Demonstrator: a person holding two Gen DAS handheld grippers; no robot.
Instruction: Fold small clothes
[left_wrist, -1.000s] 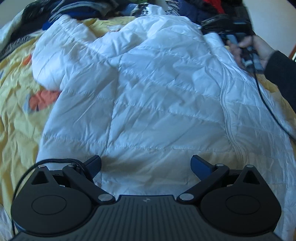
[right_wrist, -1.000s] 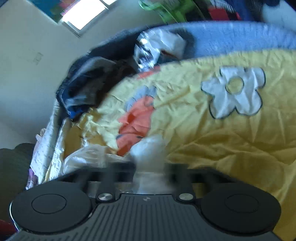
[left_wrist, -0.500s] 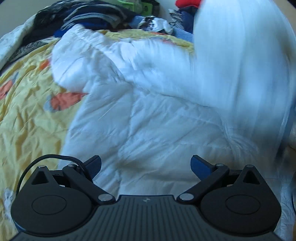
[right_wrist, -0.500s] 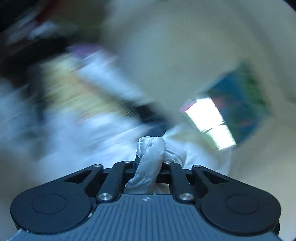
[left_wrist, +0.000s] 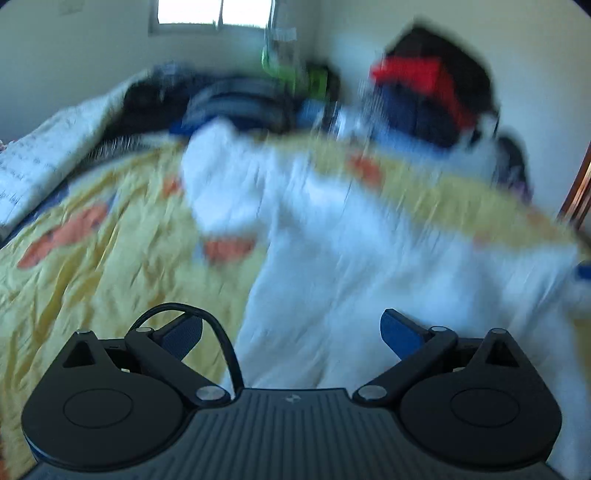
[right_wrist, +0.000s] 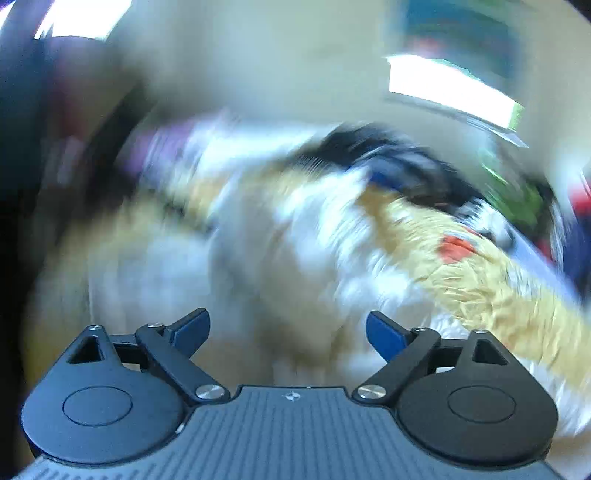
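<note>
A white quilted jacket (left_wrist: 369, 258) lies spread on the yellow flowered bedspread (left_wrist: 92, 266), blurred by motion; one sleeve (left_wrist: 221, 188) reaches toward the far left. My left gripper (left_wrist: 291, 332) hovers above the jacket's near edge, open, nothing between its blue pads. In the right wrist view the same jacket (right_wrist: 280, 266) shows as a white smear below my right gripper (right_wrist: 288, 332). Its jaws are opening and stand wide apart, with no cloth between the pads.
A heap of dark, blue, red and green clothes (left_wrist: 424, 96) is piled along the far side of the bed. A pale patterned blanket (left_wrist: 40, 155) lies at the far left. A window (left_wrist: 207, 14) sits in the back wall.
My right gripper let go of the white cloth it pinched and swung round toward the bed. The left gripper rose and tilted up, so the wall and window came into view.
</note>
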